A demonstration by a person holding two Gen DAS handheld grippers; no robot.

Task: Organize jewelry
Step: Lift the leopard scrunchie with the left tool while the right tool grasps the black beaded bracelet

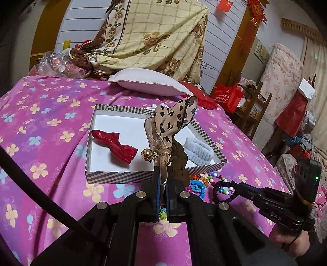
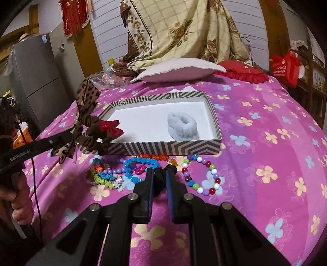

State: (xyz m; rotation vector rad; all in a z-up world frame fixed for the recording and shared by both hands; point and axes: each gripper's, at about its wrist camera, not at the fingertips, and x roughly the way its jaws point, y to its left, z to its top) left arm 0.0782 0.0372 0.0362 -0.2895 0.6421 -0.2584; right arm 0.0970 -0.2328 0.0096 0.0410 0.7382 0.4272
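Fingers [image 1: 156,184] pinching leopard-print scrunchie [image 1: 173,120] (gold bell)

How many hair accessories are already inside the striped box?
2. A red bow lies at the box's left side, and a pale blue fluffy scrunchie sits toward its right. The held leopard-print scrunchie may hide more.

Home bedroom: flowered pink bedspread [image 2: 265,126], pillow [image 2: 179,69], fridge [image 2: 34,81], red festive hangings [image 2: 74,16].

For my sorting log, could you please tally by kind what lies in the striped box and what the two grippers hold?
Red bow: 1
Grey fluffy scrunchie: 1
Leopard-print scrunchie, in left gripper: 1
Black hair tie, in right gripper: 1
Total: 4
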